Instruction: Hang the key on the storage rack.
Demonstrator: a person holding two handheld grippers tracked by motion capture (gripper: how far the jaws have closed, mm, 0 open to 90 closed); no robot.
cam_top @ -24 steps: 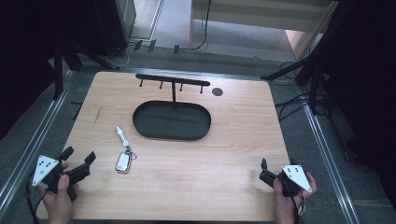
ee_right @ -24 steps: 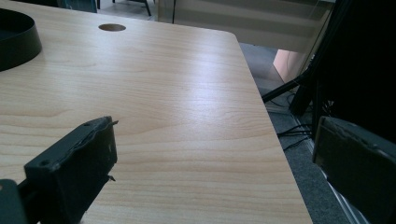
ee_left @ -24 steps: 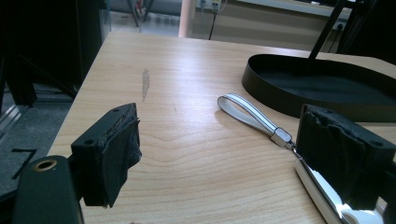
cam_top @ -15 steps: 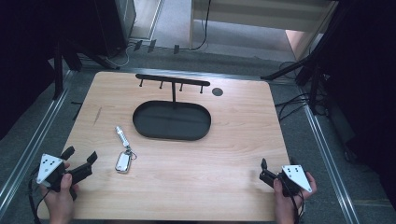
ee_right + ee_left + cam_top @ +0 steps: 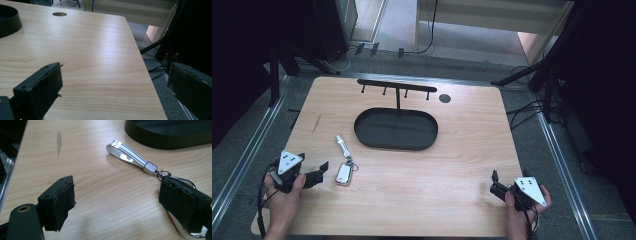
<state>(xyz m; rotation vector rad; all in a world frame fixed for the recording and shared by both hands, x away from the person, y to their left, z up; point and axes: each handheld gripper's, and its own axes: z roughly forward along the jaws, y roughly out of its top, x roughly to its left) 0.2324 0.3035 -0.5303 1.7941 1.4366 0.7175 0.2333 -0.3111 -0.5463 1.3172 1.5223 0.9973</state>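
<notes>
A white key fob [image 5: 344, 173] with a grey-and-white strap [image 5: 342, 145] lies on the wooden table [image 5: 452, 150], left of centre. My left gripper [image 5: 316, 173] is low over the table just left of the fob, held in a hand, and stands open. In the left gripper view the strap [image 5: 130, 156] stretches ahead. There the right pad [image 5: 182, 202] covers part of the fob [image 5: 178, 226], and only bare wood lies between the pads of my left gripper [image 5: 122, 202]. My right gripper [image 5: 495, 184] is open near the front right corner, with nothing between its pads.
A black oval tray [image 5: 395, 130] with an upright post and a hook bar [image 5: 396, 85] stands at the table's middle back. A round hole [image 5: 444, 98] sits in the tabletop behind it. The right table edge [image 5: 150, 82] drops to the floor with cables.
My left gripper has moved right and slightly forward, up to the key fob. The right gripper has stayed in place.
</notes>
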